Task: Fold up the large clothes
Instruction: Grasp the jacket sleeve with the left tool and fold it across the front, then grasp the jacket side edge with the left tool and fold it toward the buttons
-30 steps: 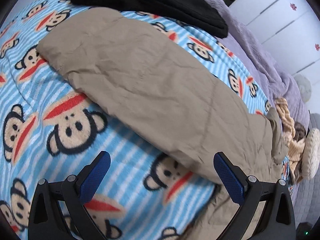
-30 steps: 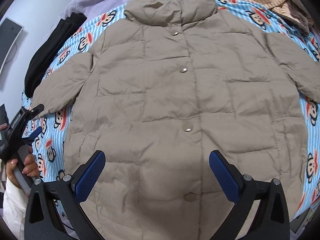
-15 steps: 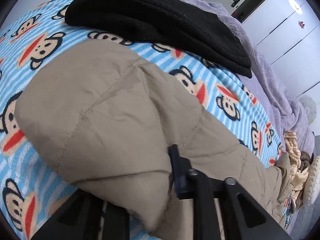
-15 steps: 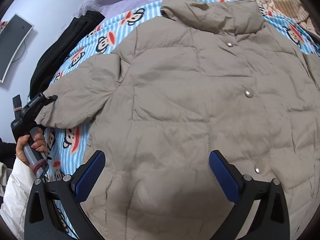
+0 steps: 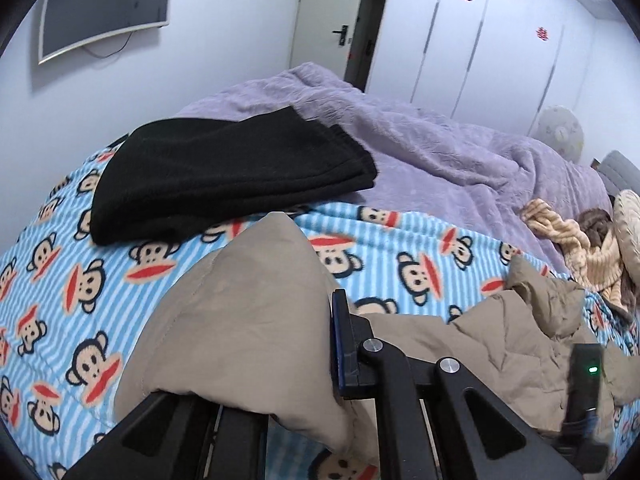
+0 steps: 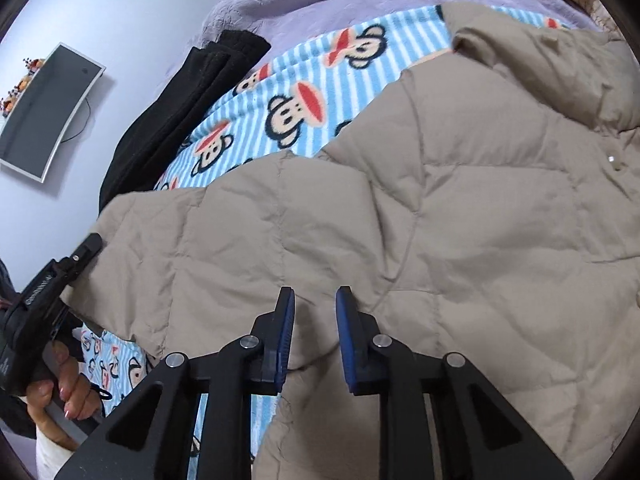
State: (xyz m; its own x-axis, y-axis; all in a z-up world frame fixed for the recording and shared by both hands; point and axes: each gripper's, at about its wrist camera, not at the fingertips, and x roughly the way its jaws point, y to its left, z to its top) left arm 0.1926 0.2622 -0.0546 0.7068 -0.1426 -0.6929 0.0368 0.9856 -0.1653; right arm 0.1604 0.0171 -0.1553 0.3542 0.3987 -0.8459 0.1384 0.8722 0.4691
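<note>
A beige quilted puffer jacket lies front up on a blue monkey-print blanket. My left gripper is shut on the end of the jacket's sleeve and holds it lifted off the blanket; it also shows at the left of the right wrist view. My right gripper has its blue pads pinched on a fold of the jacket near the underarm seam, with a narrow gap filled by fabric.
A folded black garment lies at the blanket's far side, with a purple blanket behind it. Striped beige clothes are heaped at the right. A wall monitor and closet doors stand beyond the bed.
My left gripper closed on the sleeve end and has lifted it. My right gripper moved left over the jacket, came down and closed on the fabric near the underarm.
</note>
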